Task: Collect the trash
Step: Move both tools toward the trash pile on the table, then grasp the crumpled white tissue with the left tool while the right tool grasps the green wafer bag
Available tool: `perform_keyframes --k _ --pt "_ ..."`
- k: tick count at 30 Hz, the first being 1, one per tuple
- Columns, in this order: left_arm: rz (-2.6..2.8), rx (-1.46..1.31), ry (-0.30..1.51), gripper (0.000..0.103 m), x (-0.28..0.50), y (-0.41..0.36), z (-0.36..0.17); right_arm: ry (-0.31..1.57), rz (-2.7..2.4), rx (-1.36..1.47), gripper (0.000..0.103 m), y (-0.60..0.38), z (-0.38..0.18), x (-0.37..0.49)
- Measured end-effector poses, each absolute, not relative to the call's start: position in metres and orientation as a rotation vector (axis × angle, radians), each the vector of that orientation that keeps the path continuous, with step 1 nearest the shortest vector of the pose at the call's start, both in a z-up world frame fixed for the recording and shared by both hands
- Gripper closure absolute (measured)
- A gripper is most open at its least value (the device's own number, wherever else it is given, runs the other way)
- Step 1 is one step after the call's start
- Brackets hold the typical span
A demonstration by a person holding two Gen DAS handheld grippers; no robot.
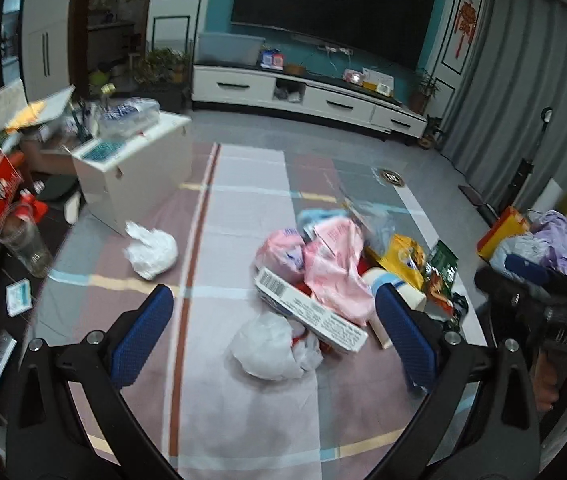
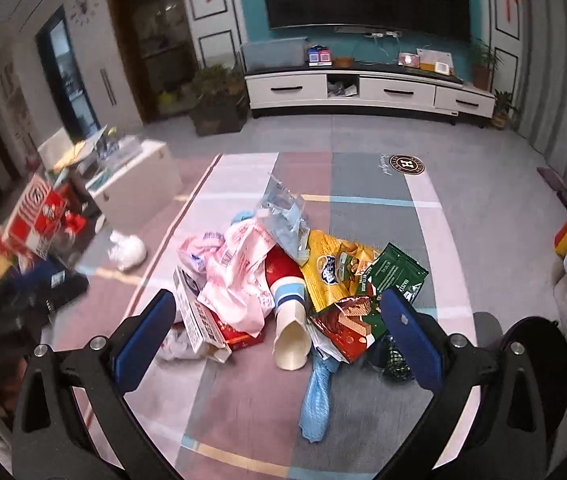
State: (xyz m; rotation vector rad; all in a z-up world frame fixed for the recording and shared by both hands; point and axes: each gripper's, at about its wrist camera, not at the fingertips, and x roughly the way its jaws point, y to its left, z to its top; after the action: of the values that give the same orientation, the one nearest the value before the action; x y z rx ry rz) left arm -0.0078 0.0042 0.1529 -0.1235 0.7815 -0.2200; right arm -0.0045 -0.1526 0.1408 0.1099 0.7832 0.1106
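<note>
stray bag [image 1: 150, 253]: white plastic, crumpled, alone on the rug [image 1: 243, 420], well apart from the heap, near the white cabinet [image 1: 135, 172]. Likely missed in gathering; needs its own trip.
left gripper [image 1: 273, 338]: released, blue pads spread wide, nothing between them. Hovering above the near edge of the heap, aimed down at it; probably lined up for a pick.
near bag [image 1: 273, 346]: second white plastic bag, closest item under the left gripper, touching the long box. Soft, squashes easily; likely easiest first grab.
long box [image 1: 309, 312]: white carton, barcode end up, lying flat against the pink bag. Rigid, long; better pinched across the narrow side.
pink bag [image 2: 239, 284]: draped over the box and the cup's red end, holding the middle of the heap together. Lifting it may drag neighbours along.
cup [image 2: 289, 320]: paper, on its side, mouth toward the camera, wedged between pink bag and wrappers. May roll once freed.
right gripper [image 2: 279, 330]: also released, pads wide, empty. Hanging over the heap's centre, cup mouth roughly between the pads.
blue wrapper [image 2: 317, 404]: twisted, trailing out of the heap toward the camera.
yellow packet [image 2: 329, 270]: flat snack bag, overlapped by the wafer packet [image 2: 349, 330].
green pouch [image 2: 397, 274]: right edge of heap, partly behind the right pad.
bin: none in view; drop point cannot be told.
</note>
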Motion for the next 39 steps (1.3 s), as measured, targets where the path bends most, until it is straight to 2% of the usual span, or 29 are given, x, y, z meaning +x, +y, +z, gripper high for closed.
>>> perform_keyframes --k 5,10,22,28,33,39 --pt "-0.242 -0.194 0.864 0.003 0.0 0.012 0.125 0.827 0.096 0.171 0.012 -0.16 0.123 0.001" --pt "-0.251 -0.22 0.871 0.003 -0.001 0.017 0.118 0.875 0.074 0.211 0.026 -0.168 0.11 0.004" --pt "-0.197 -0.235 0.876 0.003 0.001 0.035 0.114 0.896 0.026 0.281 0.044 -0.19 0.107 0.001" --pt "-0.178 -0.332 0.905 0.004 0.007 0.061 0.11 0.89 0.016 0.321 0.051 -0.203 0.109 -0.002" --pt "-0.12 -0.34 0.904 0.005 0.016 0.075 0.113 0.913 0.004 0.356 0.052 -0.214 0.11 0.002" --pt "0.023 -0.397 0.944 0.005 0.077 0.118 0.105 0.952 -0.143 0.291 0.052 -0.233 0.105 0.036"
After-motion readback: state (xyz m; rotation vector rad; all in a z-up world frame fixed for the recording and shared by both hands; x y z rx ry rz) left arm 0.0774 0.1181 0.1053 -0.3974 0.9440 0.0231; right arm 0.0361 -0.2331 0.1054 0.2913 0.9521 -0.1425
